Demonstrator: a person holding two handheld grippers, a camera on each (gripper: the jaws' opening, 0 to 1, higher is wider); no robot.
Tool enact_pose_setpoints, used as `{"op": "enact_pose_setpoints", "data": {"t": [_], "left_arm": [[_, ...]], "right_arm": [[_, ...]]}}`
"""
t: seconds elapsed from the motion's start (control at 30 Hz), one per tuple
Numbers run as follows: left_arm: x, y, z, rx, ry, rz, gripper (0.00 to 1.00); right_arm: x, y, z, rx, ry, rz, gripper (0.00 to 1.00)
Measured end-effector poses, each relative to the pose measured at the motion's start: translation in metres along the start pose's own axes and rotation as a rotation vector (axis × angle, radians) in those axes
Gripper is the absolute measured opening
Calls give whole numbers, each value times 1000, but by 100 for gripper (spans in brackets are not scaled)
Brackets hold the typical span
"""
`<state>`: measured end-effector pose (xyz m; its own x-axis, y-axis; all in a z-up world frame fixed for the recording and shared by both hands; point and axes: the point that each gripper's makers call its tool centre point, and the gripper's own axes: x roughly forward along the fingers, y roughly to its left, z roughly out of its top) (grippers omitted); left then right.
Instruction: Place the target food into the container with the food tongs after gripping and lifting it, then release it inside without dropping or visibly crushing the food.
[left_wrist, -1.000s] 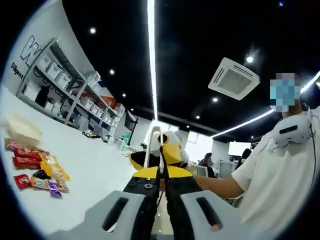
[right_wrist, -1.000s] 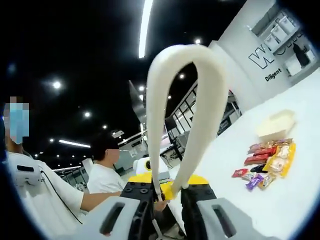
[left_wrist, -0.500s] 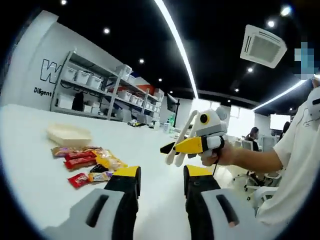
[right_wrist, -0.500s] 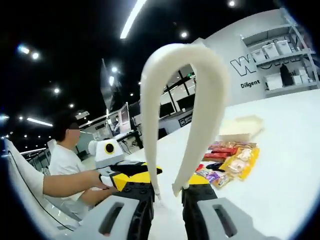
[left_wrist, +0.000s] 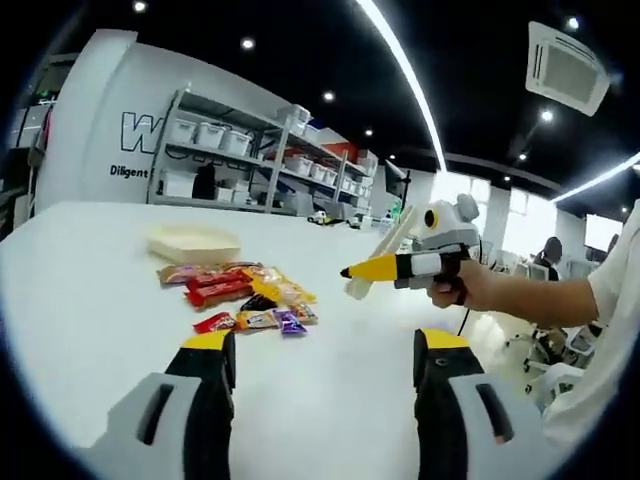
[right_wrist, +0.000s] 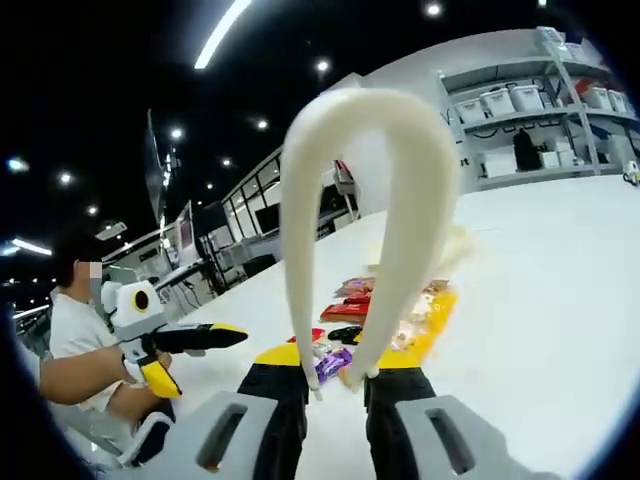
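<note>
My left gripper and right gripper have grey bodies with slotted sides, black jaws tipped yellow; my sleeve is white.

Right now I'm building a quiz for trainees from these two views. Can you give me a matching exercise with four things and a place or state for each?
Things:
1. tongs
2. tray
3. snack packets
4. left gripper

Places or states:
A. loose heap on the table
B. clamped in the right gripper, loop end away from its camera
C. jaws wide apart, nothing between them
D. behind the heap, towards the shelves

Pairs: 1-B, 2-D, 3-A, 4-C
</note>
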<state>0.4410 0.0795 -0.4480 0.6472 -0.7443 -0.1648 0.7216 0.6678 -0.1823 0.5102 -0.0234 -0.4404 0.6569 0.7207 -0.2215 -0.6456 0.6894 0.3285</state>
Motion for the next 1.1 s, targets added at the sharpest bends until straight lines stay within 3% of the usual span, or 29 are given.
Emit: {"op": "enact_pose_setpoints", "data": {"t": [0.17, 0.4, 0.43, 0.53, 0.6, 0.67, 0.87, 1.1], "left_arm": [[1, -7, -1, -29, 5, -20, 70], [-5, -15, 6, -31, -17, -41, 66], [-5, -14, 6, -31, -18, -42, 66], [-5, -12, 7, -29, -19, -35, 65], [-6, -11, 7, -36, -23, -35, 64], [-7, -11, 8, -64, -38, -45, 62], [-11, -6, 10, -101, -62, -39, 61], [-12, -6, 14, -145, -83, -49, 57]], "right_arm": [[23, -6, -1, -14, 19, -59, 16], [36, -12, -11, -31, 30, -94, 16], [38, -13, -13, -43, 35, -105, 17], [41, -17, -19, -188, 74, -154, 17], [42, -20, -20, -267, 89, -184, 17], [41, -19, -20, -249, 92, -182, 17], [30, -24, -22, -309, 120, -191, 17], [18, -43, -22, -320, 156, -241, 17]]}}
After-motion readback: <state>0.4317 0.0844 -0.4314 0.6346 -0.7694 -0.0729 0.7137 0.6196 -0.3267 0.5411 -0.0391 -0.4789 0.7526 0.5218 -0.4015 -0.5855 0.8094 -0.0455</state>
